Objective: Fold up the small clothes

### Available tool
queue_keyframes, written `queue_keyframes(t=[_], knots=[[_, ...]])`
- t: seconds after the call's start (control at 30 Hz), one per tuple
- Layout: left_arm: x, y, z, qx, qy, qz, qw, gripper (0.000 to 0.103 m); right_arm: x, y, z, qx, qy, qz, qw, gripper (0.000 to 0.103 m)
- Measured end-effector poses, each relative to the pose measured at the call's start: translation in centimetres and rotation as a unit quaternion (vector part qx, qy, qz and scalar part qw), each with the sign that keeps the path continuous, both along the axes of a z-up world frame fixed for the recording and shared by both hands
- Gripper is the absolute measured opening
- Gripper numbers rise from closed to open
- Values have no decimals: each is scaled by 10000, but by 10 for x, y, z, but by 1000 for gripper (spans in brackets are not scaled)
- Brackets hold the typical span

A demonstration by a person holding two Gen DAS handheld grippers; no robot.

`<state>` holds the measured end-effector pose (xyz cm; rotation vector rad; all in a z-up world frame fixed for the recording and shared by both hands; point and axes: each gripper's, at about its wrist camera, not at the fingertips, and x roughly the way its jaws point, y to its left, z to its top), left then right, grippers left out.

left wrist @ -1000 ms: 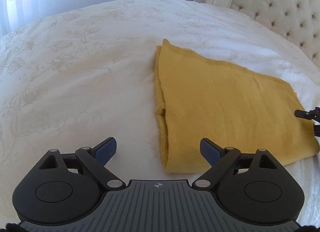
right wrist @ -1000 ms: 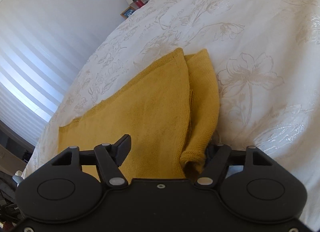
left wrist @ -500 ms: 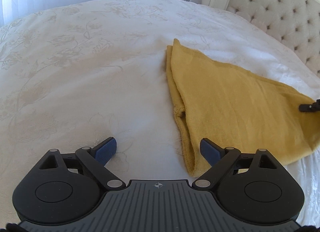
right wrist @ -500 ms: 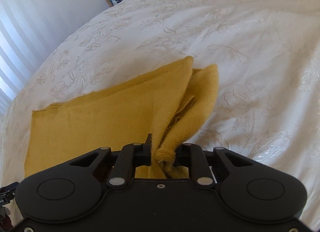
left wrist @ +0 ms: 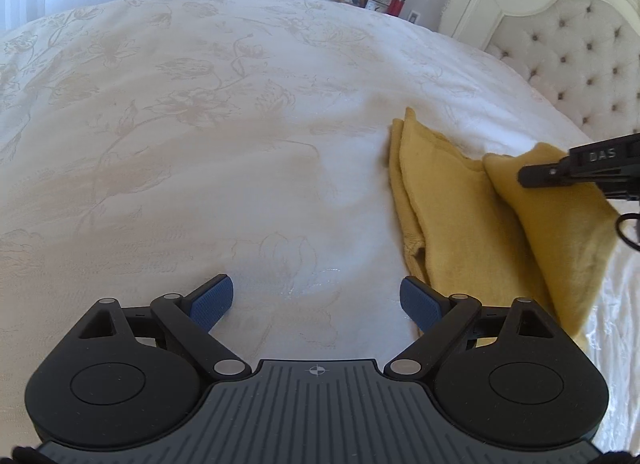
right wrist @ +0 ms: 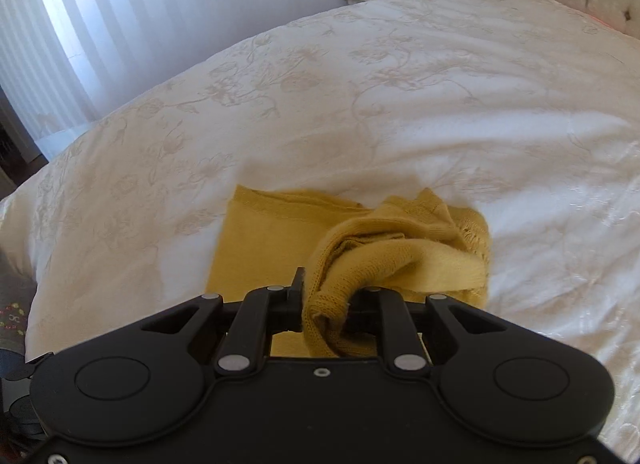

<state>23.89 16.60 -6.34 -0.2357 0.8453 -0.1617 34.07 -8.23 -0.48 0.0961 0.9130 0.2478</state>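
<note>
You are looking at a mustard-yellow knit garment lying partly folded on the bed, one bunched corner lifting clear of the lower layer.

The garment lies on the bedspread, headboard behind it.

The letters "DAS" stand on the right tongs.

mustard-yellow knitted cloth garment: matt, fuzzy | white floral-embroidered bedspread: faint sheen | black plastic left claw: matt, blue ribbed pads
</note>
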Motion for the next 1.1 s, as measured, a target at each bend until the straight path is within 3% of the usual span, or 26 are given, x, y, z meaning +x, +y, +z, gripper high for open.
queue_keyframes(t=[0.13, 0.23, 0.3, 0.43, 0.57, 0.73, 0.87, 0.97, 1.1], knots=[[1, 5, 0, -11, 33, 34, 10000, 91, 2, 51, -28, -449, 103, 285, 9985, 24], [1, 6, 0, -38, 31, 35, 10000, 91, -3, 76, -43, -898, 114, 501, 9946, 31], [1, 6, 0, -17, 18, 22, 10000, 91, -7, 79, -43, -690, 64, 717, 9950, 39], [-1, 3, 0, 23, -8, -2, 10000, 91, -16, 62, -22, 570, -253, 1068, 9923, 43], [-2, 2, -1, 32, -47, -23, 10000, 91, -23, 39, -1, 823, -655, 842, 9909, 43], [-6, -3, 1, 28, -167, -119, 9998, 91, -23, 4, 0, 533, -724, 258, 9956, 44], [-8, -7, 3, 63, -259, -208, 9994, 91, -32, -4, -15, 299, -649, 197, 9973, 44], [-7, -6, 3, 89, -274, -159, 9995, 91, -57, 10, -22, -23, -792, 605, 9950, 43], [-5, 1, 1, -28, -215, -58, 9997, 91, -109, 48, -34, -751, -1314, 1538, 9764, 43]])
